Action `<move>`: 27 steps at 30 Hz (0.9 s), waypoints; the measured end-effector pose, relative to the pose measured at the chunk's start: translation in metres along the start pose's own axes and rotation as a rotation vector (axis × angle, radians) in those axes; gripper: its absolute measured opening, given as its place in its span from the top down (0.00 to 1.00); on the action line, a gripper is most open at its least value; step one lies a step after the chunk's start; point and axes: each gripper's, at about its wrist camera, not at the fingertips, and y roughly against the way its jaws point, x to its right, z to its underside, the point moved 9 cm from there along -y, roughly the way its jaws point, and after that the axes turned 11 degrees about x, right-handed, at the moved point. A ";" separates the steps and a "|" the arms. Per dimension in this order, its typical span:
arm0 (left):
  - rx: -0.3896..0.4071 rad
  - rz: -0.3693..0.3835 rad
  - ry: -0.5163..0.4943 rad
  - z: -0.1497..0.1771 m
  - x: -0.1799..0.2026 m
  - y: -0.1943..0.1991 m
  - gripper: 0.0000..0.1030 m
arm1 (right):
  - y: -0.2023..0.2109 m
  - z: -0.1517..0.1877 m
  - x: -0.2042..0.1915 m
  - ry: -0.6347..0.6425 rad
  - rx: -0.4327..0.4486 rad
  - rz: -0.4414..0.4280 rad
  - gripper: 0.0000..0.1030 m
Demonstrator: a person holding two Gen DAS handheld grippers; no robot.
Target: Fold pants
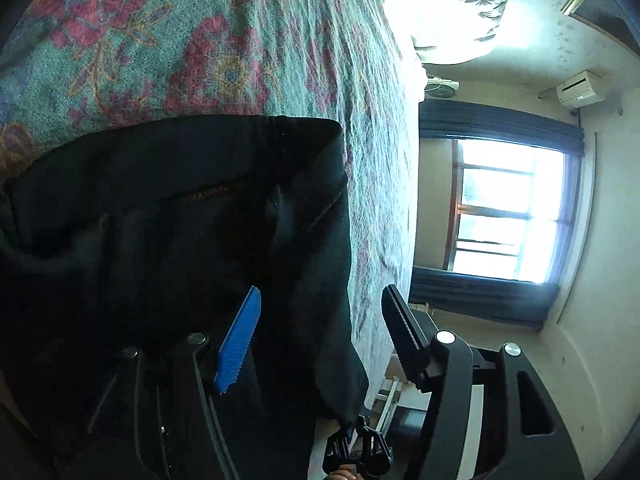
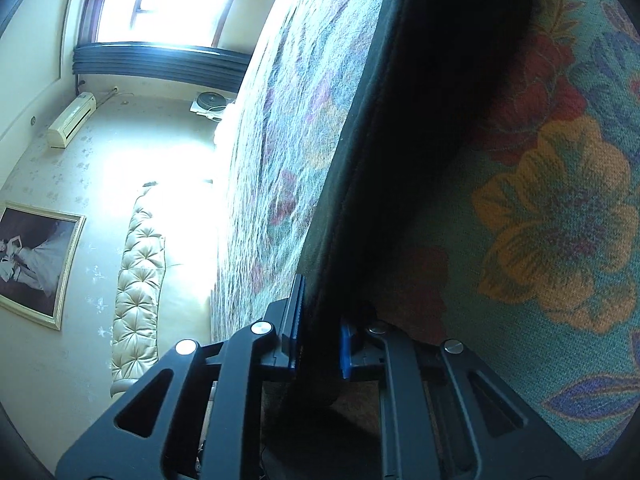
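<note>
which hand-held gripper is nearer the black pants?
Right. The right hand-held gripper is clamped on the black pants edge; the left hand-held gripper is open, pants between its fingers, unpinched.

Bed [image 1: 280, 32] covered by a teal woven spread with large red, pink and yellow flowers; weave coarse, surface mostly flat. Black pants [image 1: 180, 220] lie directly on the spread, waistband edge and a zipper line showing. In the right wrist view a dark fabric panel rises off the spread. Tufted cream headboard [image 2: 138, 280] at far end.
</note>
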 end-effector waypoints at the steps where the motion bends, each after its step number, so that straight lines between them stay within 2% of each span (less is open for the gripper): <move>1: 0.013 -0.009 -0.035 0.002 0.004 0.001 0.37 | 0.000 0.000 -0.001 -0.005 0.000 -0.004 0.86; 2: 0.022 -0.013 -0.058 0.004 0.008 0.000 0.32 | 0.001 0.000 0.000 -0.010 0.000 -0.008 0.86; 5: 0.040 -0.066 -0.051 0.011 0.008 -0.002 0.31 | 0.001 -0.001 -0.001 -0.019 0.002 -0.015 0.87; 8: -0.028 -0.058 0.062 0.036 0.005 -0.010 0.31 | 0.002 -0.001 -0.002 -0.033 0.002 -0.026 0.87; 11: -0.098 -0.082 0.095 0.058 -0.002 -0.032 0.31 | 0.007 -0.003 -0.006 -0.053 0.001 -0.054 0.87; 13: -0.100 -0.098 0.122 0.064 -0.007 -0.041 0.31 | 0.009 -0.004 -0.010 -0.042 0.001 -0.061 0.88; 15: -0.077 -0.078 0.095 0.058 0.002 -0.045 0.32 | 0.010 -0.006 -0.012 -0.043 -0.004 -0.066 0.88; 16: -0.058 -0.055 0.080 0.056 0.005 -0.039 0.34 | 0.010 -0.006 -0.011 -0.040 -0.007 -0.067 0.88; 18: -0.035 -0.021 0.026 0.046 0.018 -0.033 0.46 | 0.010 -0.005 -0.011 -0.041 -0.011 -0.071 0.88; 20: -0.019 -0.021 -0.009 0.034 0.023 -0.031 0.64 | 0.009 -0.005 -0.009 -0.046 -0.011 -0.075 0.88; 22: 0.002 -0.039 -0.020 0.020 0.019 -0.029 0.72 | 0.006 -0.007 -0.008 -0.055 -0.011 -0.073 0.88; 25: 0.081 -0.076 -0.045 -0.008 0.007 -0.023 0.72 | 0.003 -0.006 -0.005 -0.052 -0.015 -0.065 0.88; 27: 0.078 -0.112 -0.054 -0.017 -0.007 -0.024 0.72 | 0.001 -0.006 -0.004 -0.058 -0.017 -0.062 0.88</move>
